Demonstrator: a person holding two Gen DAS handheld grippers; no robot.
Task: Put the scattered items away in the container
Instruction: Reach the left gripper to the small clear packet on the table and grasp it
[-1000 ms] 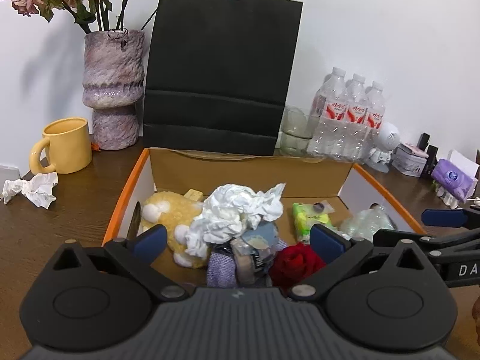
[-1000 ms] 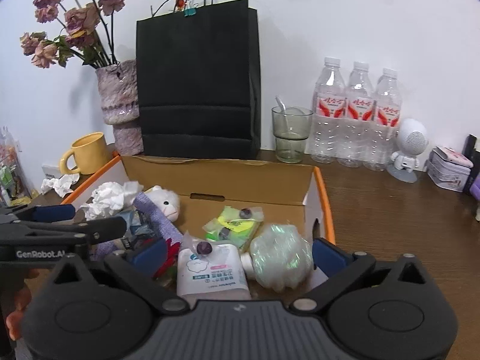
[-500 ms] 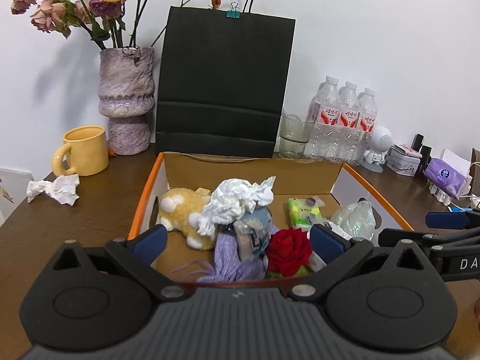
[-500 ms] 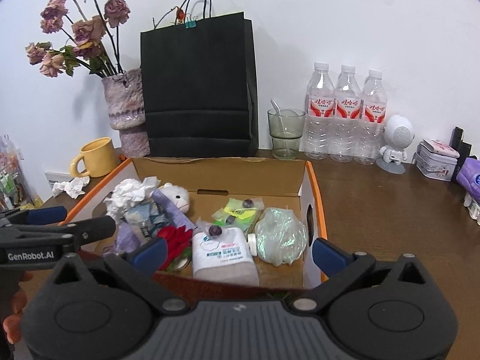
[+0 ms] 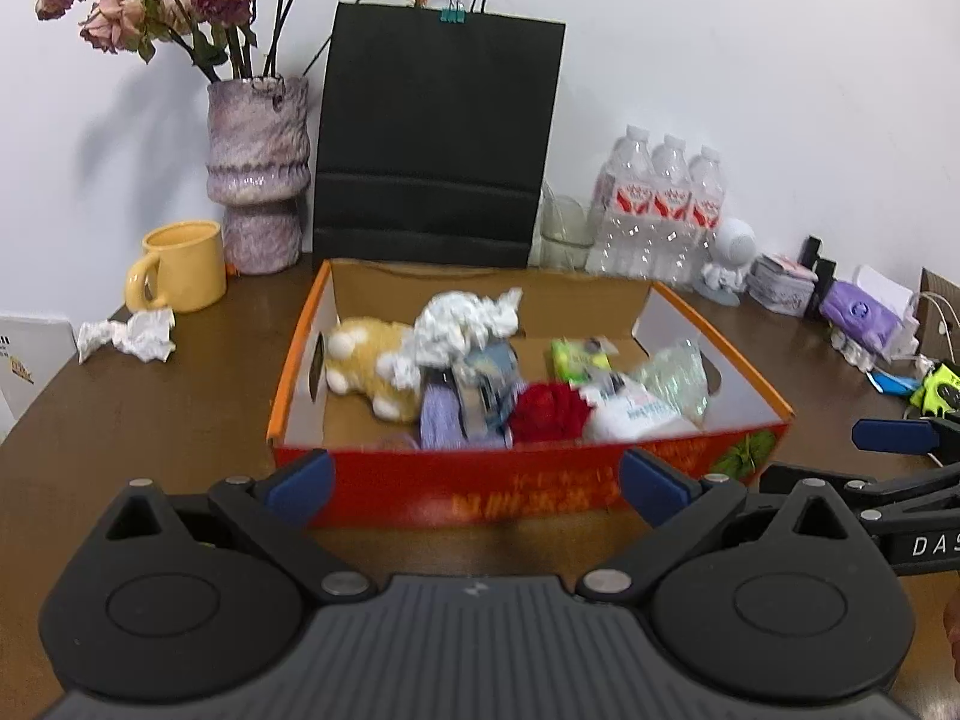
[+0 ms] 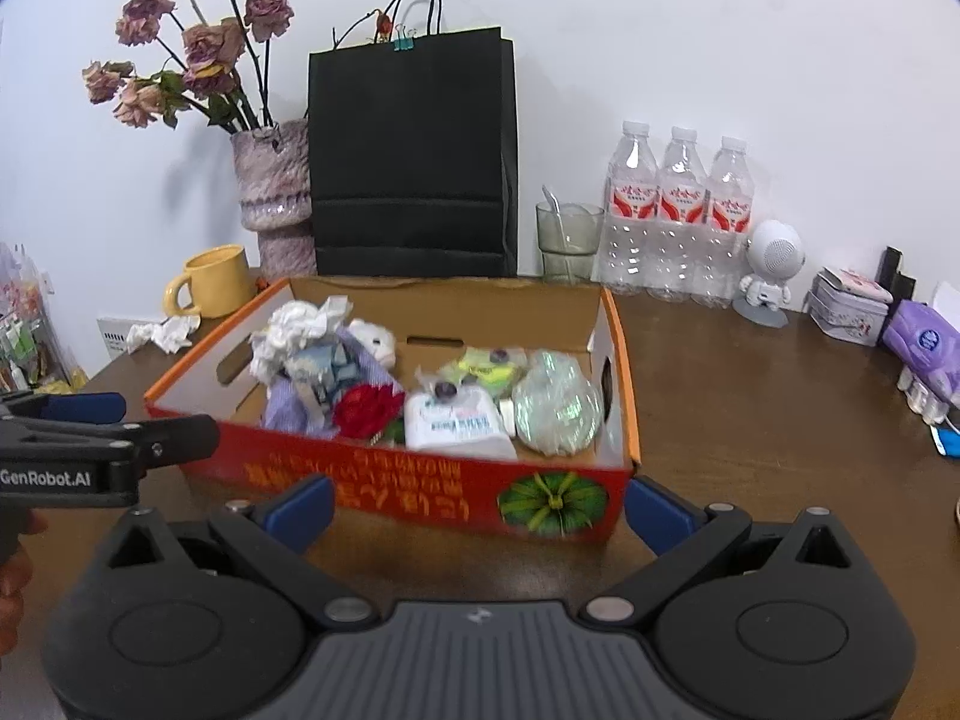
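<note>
Left wrist view: my left gripper (image 5: 474,487) gapes wide, holding nothing, before the red box (image 5: 528,483); inside it, plush toy (image 5: 372,363), crumpled tissue (image 5: 462,324), red rose (image 5: 549,411). My right gripper (image 6: 477,507) is likewise spread and empty.

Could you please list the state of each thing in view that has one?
left gripper: open, empty
right gripper: open, empty
cardboard box: open-topped, filled
crumpled tissue: outside box, on table
black paper bag: upright, clipped
yellow mug: upright
</note>
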